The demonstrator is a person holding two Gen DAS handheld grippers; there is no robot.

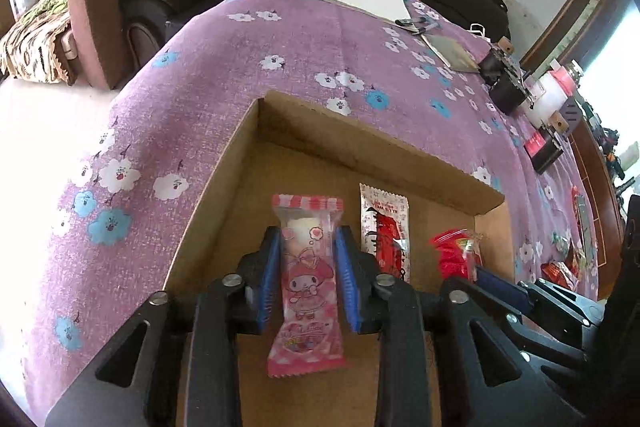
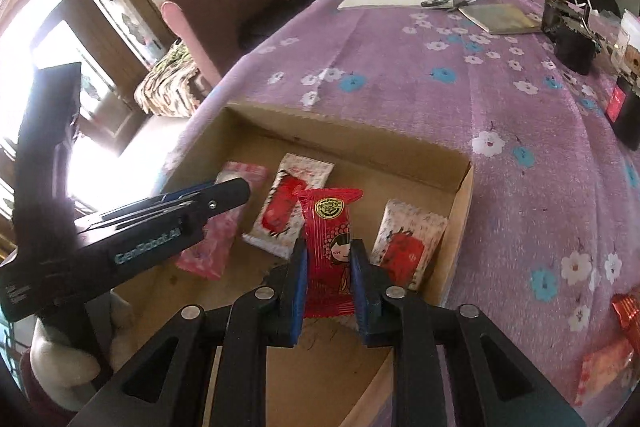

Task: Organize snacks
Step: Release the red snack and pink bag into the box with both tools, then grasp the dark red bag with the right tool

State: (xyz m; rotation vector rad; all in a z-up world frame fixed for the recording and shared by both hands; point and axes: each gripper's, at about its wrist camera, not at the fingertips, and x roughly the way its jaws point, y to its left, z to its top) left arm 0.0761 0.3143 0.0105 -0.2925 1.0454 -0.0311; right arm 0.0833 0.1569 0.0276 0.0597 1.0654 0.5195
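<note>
- Left wrist view: the left gripper (image 1: pixel 308 239) is sitting astride the pink cartoon packet (image 1: pixel 306 287), which is lying flat on the floor of the cardboard box (image 1: pixel 360 135). The blue pads are looking just clear of its sides, so I'm reading it as let go.
- Risk here: if a pad is still catching the wrapper, lifting away is going to drag the packet back up or skew it against the white-and-red packet (image 1: pixel 384 227) next to it.
- This view is also catching the right gripper (image 1: pixel 500 287) crowding in close on the right, so the two tools are risking a bump.
- Right wrist view: the right gripper (image 2: pixel 329 243) is clamping the red packet (image 2: pixel 328 223) by its edges, low over the box, between the white-and-red packet (image 2: pixel 288 211) and a second white-and-red packet (image 2: pixel 408 239).
- Risk here: the red packet is overlapping its left neighbour, so dropping it now is likely leaving it stacked crooked instead of in its own gap.
- Only this view is showing that second packet and the loose snacks (image 2: pixel 604 367) still waiting on the tablecloth (image 2: pixel 520 207). Only the left view is showing the gap at the pink packet's sides.
</note>
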